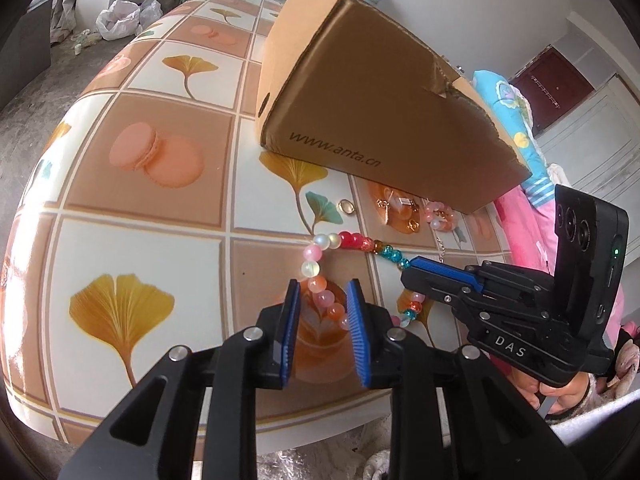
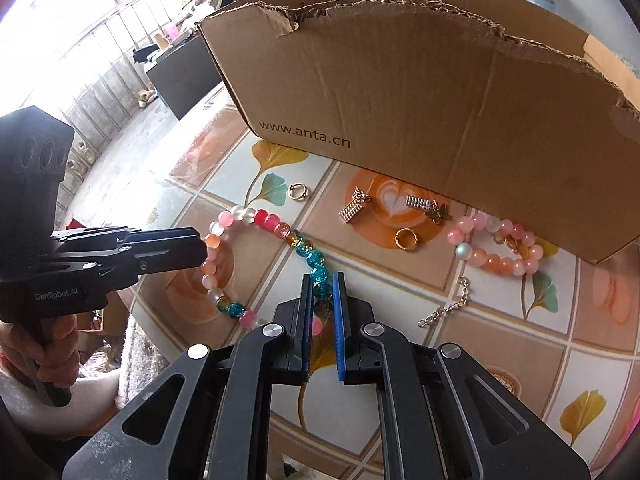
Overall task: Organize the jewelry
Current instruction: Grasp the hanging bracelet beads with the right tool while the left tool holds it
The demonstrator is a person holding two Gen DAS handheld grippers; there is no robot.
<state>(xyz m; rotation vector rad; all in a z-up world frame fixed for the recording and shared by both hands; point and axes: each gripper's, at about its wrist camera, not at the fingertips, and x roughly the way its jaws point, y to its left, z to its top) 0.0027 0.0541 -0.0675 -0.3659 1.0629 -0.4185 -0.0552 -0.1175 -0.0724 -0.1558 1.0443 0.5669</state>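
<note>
I am holding my right gripper (image 2: 323, 280) clenched on the long bead necklace (image 2: 280, 232), its blue pads pinching the strand at the teal beads. My left gripper (image 1: 323, 288) is standing released: its jaws are spread either side of the pink and orange beads of the same necklace, one bead just beside the right pad, and I cannot tell whether it is touching. The necklace is lying in a loop on the tablecloth (image 1: 132, 216), running from pink and white beads through red and amber to teal.

Moving outward, a small gold hoop (image 2: 297, 191) is lying near the necklace's far side. Beyond it two little abacus charms (image 2: 353, 211), a butterfly charm (image 2: 438, 213) and a gold ring (image 2: 407, 239) are sitting on a coffee-cup print. A pink bead bracelet (image 2: 496, 244) is resting just beside the cardboard box (image 2: 400, 92), and a thin silver chain (image 2: 448, 306) is trailing nearer to me. The open box, its top edge torn, is standing on the table behind all the jewelry. A hand (image 2: 48, 352) is gripping the left tool's handle.
</note>
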